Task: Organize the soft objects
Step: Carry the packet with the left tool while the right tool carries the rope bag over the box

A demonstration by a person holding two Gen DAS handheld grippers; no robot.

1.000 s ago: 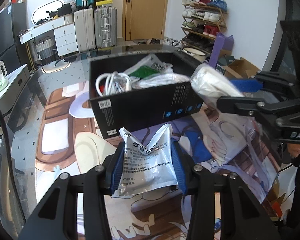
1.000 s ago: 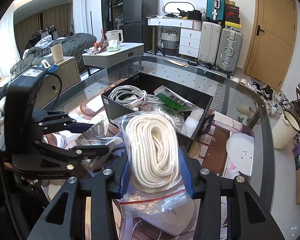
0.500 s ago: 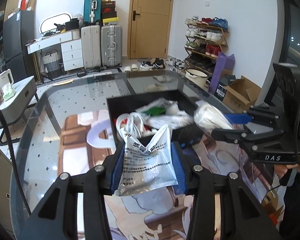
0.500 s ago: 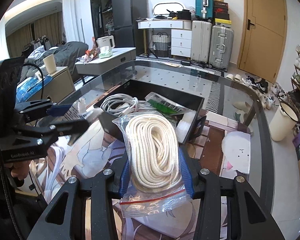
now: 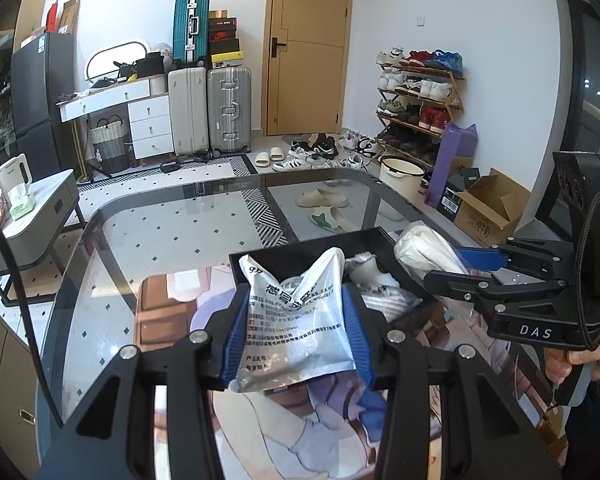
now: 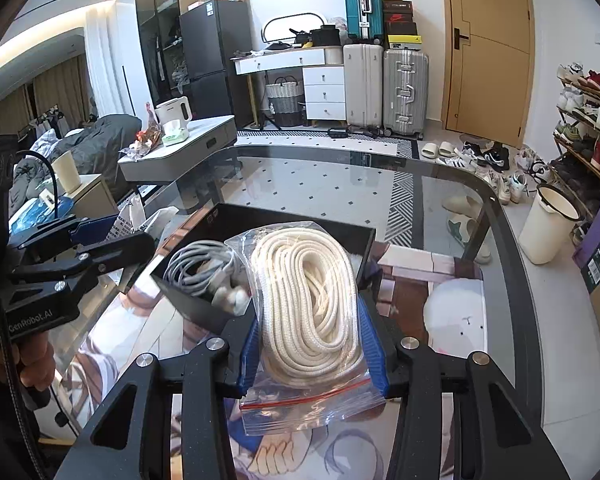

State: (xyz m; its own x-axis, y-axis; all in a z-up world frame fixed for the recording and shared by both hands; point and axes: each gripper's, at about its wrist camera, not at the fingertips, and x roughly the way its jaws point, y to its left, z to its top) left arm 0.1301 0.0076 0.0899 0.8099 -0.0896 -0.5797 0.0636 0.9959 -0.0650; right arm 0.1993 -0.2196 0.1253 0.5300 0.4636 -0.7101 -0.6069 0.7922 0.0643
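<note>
A glass-topped desk (image 6: 440,200) with a dark rounded rim carries the things. A printed cartoon mat (image 6: 456,304) lies flat on the glass. On the mat sits an open black box (image 6: 204,312), a grey coiled cable (image 6: 200,268) lying in it.

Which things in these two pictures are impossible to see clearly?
- Left wrist view: most of the black box's contents, hidden behind the held printed pouch.
- Right wrist view: the box's right half, hidden behind the bagged rope.
- Pouch text: too small.
</note>
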